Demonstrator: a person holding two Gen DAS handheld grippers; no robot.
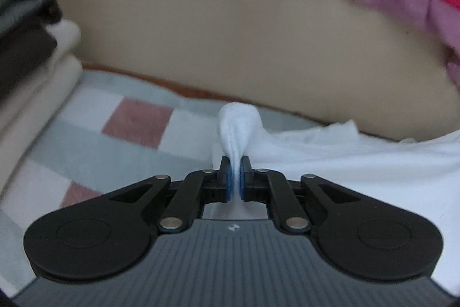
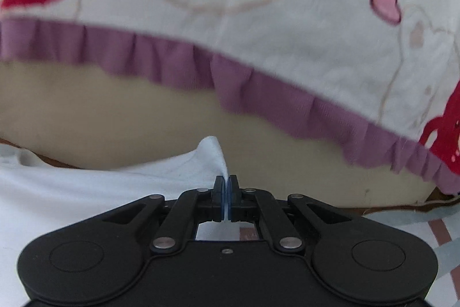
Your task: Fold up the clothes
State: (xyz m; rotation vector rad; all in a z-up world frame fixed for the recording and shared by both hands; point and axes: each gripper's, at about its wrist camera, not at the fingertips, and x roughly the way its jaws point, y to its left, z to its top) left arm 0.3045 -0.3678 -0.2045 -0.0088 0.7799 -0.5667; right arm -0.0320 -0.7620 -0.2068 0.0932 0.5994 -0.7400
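Observation:
A white garment (image 1: 359, 160) lies spread over a checked blanket (image 1: 86, 140). My left gripper (image 1: 235, 163) is shut on a bunched fold of its edge, which sticks up in a rounded loop ahead of the blue pads. In the right wrist view the same white garment (image 2: 86, 186) stretches to the left, and my right gripper (image 2: 226, 182) is shut on a thin corner of it that rises to a point just beyond the fingertips. The cloth between the two grippers hangs below each camera's view.
A beige mattress side (image 1: 244, 48) rises behind the blanket, topped by a white cover with a purple frill (image 2: 258, 88) and red prints. A stack of folded clothes (image 1: 26, 53), grey, black and cream, stands at the left.

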